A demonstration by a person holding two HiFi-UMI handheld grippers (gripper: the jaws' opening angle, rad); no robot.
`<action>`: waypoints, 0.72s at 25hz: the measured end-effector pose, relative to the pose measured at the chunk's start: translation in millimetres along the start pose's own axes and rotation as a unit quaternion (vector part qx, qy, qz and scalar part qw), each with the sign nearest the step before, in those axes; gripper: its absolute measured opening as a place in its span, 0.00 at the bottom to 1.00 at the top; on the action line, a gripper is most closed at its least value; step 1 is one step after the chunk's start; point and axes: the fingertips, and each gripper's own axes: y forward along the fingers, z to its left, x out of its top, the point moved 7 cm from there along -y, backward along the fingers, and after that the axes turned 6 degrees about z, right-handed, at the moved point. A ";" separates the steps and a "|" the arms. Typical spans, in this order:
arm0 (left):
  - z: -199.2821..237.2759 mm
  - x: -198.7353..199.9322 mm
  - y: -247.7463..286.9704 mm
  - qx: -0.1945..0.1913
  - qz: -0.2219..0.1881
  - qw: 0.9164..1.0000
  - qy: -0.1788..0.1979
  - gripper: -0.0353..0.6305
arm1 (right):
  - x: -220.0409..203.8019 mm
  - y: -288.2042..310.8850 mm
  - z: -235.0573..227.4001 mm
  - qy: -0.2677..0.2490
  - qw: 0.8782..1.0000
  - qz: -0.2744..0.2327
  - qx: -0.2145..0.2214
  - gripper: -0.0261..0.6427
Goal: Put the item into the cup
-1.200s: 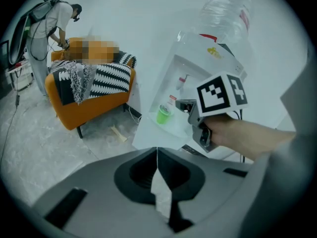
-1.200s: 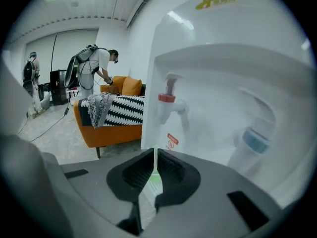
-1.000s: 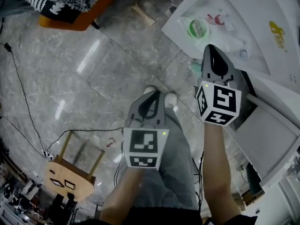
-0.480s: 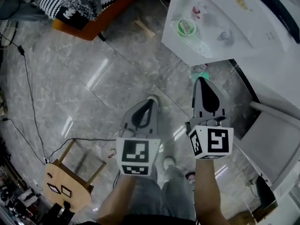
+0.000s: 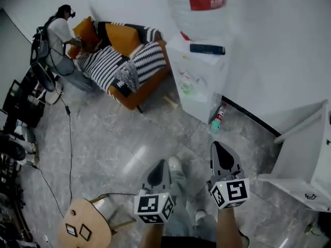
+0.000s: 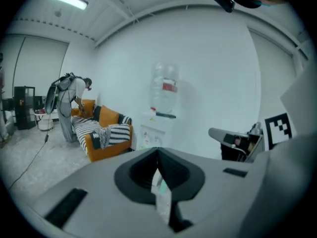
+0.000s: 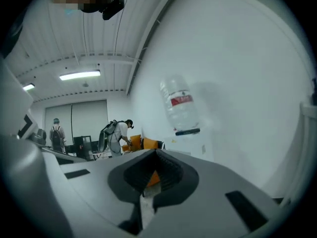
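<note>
Both grippers hang low in the head view, above the grey stone floor and the person's legs. My left gripper (image 5: pixel 159 163) has its jaws together and holds nothing; in the left gripper view its tips (image 6: pixel 158 151) meet. My right gripper (image 5: pixel 219 145) is shut too, and its tips (image 7: pixel 155 152) are empty. Both point toward a white water dispenser (image 5: pixel 199 79) by the far wall, with a big bottle (image 7: pixel 179 105) on top. Small green things (image 5: pixel 185 86) lie on the dispenser's front shelf, too small to tell apart. The grippers are well short of it.
An orange sofa (image 5: pixel 132 89) with striped cushions stands left of the dispenser, and a person (image 5: pixel 59 37) bends beside it. A green bottle (image 5: pixel 217 117) stands on the floor by the dispenser. A white table (image 5: pixel 305 159) is at the right, a wooden stool (image 5: pixel 83 229) at the lower left. Cables cross the floor.
The head view has lifted from looking straight down to looking across the room. The dispenser now lies farther off, and both grippers sit lower in the picture.
</note>
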 end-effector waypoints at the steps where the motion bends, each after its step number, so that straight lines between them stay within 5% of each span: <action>1: -13.8 8.6 -33.6 0.003 -0.009 1.000 -0.002 0.07 | 18.6 -38.7 6.5 -0.002 1.000 0.001 0.002 0.05; 5: -61.1 73.0 -122.5 -0.011 -0.070 0.997 0.028 0.07 | 95.2 -153.5 29.9 -0.022 0.999 -0.028 0.007 0.05; 10: -100.0 139.9 -185.4 -0.020 -0.165 0.984 0.067 0.07 | 162.7 -199.7 53.4 -0.063 0.993 -0.089 0.038 0.05; 18: -117.8 133.4 -232.5 0.008 -0.172 0.981 0.087 0.07 | 180.9 -205.8 92.1 -0.073 0.991 -0.091 0.071 0.05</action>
